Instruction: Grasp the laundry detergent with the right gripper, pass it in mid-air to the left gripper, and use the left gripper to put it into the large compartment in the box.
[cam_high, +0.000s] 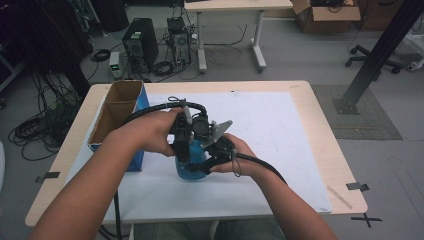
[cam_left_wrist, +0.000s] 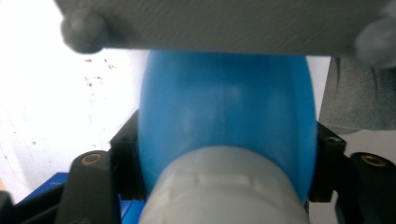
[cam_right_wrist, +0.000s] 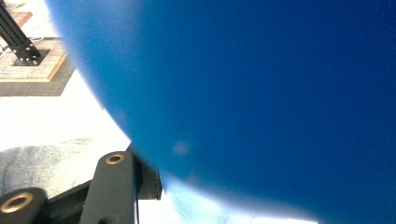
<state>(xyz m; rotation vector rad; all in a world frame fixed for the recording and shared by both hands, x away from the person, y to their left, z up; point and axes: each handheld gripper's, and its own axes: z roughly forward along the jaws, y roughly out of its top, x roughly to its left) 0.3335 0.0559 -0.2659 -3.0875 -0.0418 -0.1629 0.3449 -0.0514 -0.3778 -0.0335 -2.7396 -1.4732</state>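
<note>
Both claws meet at the centre of the high view on a blue bottle (cam_high: 189, 171) standing on the white-covered worktop (cam_high: 280, 130). Left claw (cam_high: 182, 150) comes down from above and is clamped on the bottle, just past its pale cap (cam_left_wrist: 219, 186), with a jaw pressed to each flank. Right claw (cam_high: 212, 159) grips the bottle's body from the right side of the frame, jaws clenched on it. At left centre, an open cardboard box (cam_high: 116, 111) lies near the bottle.
</note>
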